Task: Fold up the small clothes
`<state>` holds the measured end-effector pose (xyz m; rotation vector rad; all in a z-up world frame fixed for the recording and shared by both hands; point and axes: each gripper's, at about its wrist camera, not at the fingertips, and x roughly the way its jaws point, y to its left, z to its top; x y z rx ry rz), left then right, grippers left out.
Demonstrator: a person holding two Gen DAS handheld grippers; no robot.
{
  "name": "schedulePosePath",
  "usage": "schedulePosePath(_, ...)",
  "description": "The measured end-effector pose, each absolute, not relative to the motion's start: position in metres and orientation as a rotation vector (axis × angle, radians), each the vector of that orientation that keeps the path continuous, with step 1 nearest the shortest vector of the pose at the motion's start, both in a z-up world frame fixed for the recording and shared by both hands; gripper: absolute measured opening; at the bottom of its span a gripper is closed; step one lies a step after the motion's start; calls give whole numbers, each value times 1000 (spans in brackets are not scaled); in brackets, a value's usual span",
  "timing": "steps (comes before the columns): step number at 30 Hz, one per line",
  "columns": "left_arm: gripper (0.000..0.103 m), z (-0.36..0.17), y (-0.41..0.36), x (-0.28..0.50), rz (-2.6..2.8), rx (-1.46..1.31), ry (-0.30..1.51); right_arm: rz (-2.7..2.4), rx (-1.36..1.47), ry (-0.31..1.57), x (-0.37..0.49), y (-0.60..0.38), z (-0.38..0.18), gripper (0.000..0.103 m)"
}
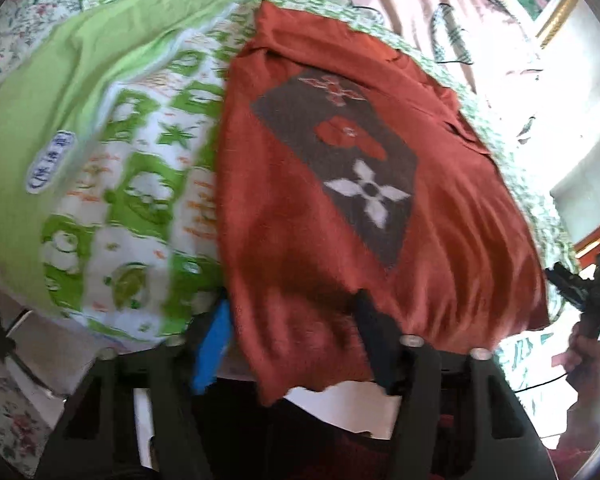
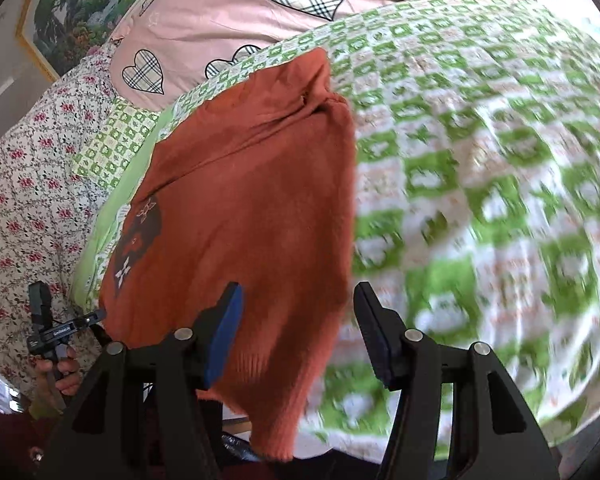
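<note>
Both grippers stand at the near hem of the rust-orange sweater (image 1: 320,208): the left gripper (image 1: 296,320) has its jaws wide with the hem hanging between them, and the right gripper (image 2: 298,320) is equally wide, its blue-padded finger over the knit. Neither is closed on cloth. Ahead of them the sweater lies mostly flat on the green checked quilt (image 2: 480,160), so the folding looks barely begun. Beyond lies a pink heart-print sheet (image 2: 220,8).

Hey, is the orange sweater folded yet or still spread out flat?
Partly folded, it seems. The orange sweater lies narrow on the green checked quilt, one side apparently turned in, hem hanging over the edge. No crosswise fold yet.
</note>
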<state>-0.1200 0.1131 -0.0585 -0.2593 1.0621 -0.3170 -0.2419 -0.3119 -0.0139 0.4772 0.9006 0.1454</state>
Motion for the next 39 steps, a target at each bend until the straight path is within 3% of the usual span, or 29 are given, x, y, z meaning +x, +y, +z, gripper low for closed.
schedulePosePath(1,35,-58,110,-121,-329,-255,1056,149,477,906,-243,-312,-16,59)
schedulePosePath(2,34,-57,107,-122,-338,-246,1049,156,481,909,-244,-313,-18,59)
schedulePosePath(11,31,-63,110,-124,-382,-240,1039,298,479,913,-250,-292,-33,58)
schedulePosePath(13,14,-61,108,-126,-386,-224,1026,304,501,918,-249,-292,-37,39)
schedulePosePath(14,9,-60,109,-128,-399,-225,1021,322,524,929,-248,-291,-39,11)
schedulePosePath(15,8,-58,109,-131,-407,-225,1012,325,533,931,-249,-290,-41,7)
schedulePosePath(28,6,-6,126,-129,-461,-332,851,434,625,681,-240,-293,15,7)
schedulePosePath(39,6,55,122,-35,-441,-362,662,397,611,558,-140,-314,57,7)
